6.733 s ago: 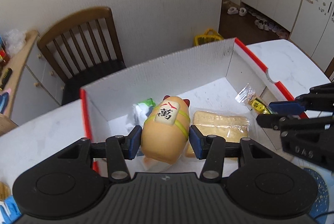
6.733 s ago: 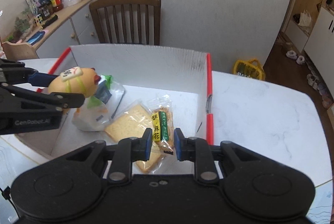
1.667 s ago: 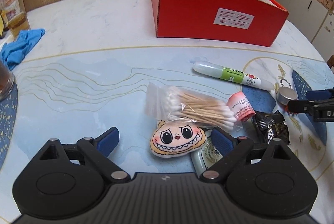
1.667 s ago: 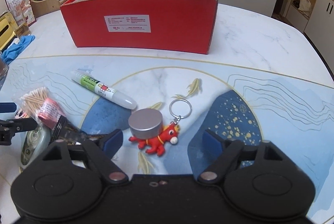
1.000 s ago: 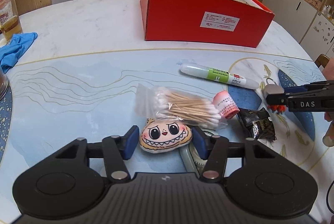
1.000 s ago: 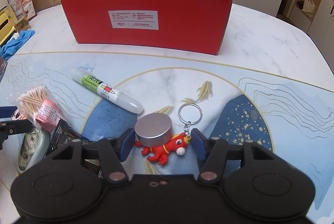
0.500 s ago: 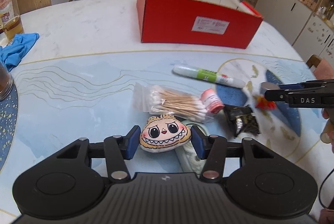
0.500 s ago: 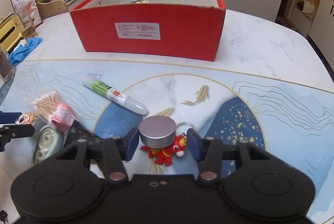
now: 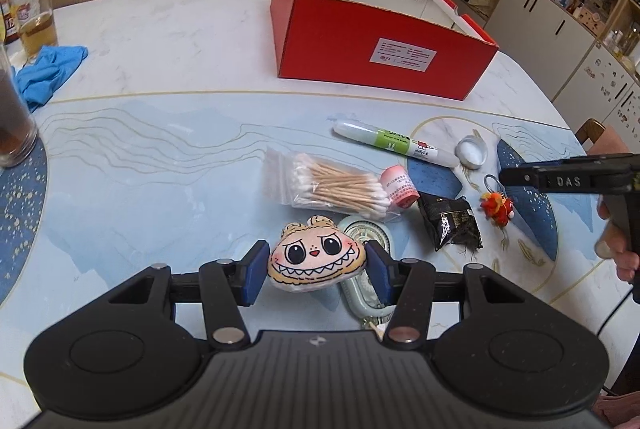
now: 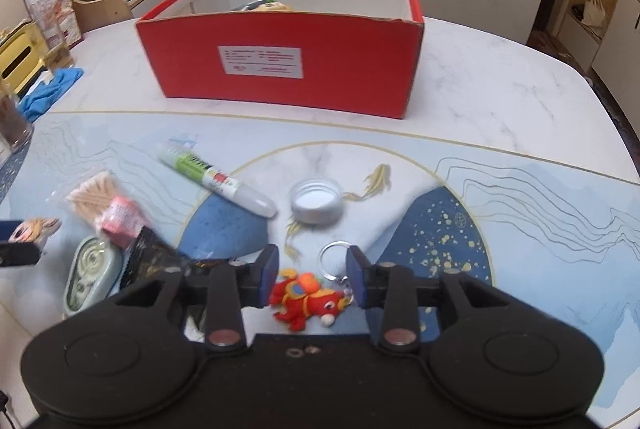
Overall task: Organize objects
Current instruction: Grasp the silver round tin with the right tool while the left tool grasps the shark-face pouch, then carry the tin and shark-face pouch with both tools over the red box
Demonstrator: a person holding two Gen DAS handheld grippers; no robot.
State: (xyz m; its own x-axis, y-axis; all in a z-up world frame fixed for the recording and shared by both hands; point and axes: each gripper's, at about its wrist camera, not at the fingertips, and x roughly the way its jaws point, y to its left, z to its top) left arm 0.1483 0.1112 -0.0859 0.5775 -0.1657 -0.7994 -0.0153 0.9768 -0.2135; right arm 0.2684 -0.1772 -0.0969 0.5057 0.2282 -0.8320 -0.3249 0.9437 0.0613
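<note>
Since half a second ago the round tin [image 10: 316, 205] has slipped free to 12 o'clock, open side up, while the right gripper [image 10: 312, 283] clamps the red keychain [image 10: 306, 299], its ring half hidden. The left gripper [image 9: 316, 269] pinches the grinning plush [image 9: 316, 259] above the table [image 9: 160, 165].

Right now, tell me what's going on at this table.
A person is tidying small items into the red box, a gripper in each hand. The left gripper has its jaws closed on a cartoon-face plush charm. The right gripper has its jaws against the sides of a red toy keychain. A bag of cotton swabs, a marker and a small round tin still lie on the table.
</note>
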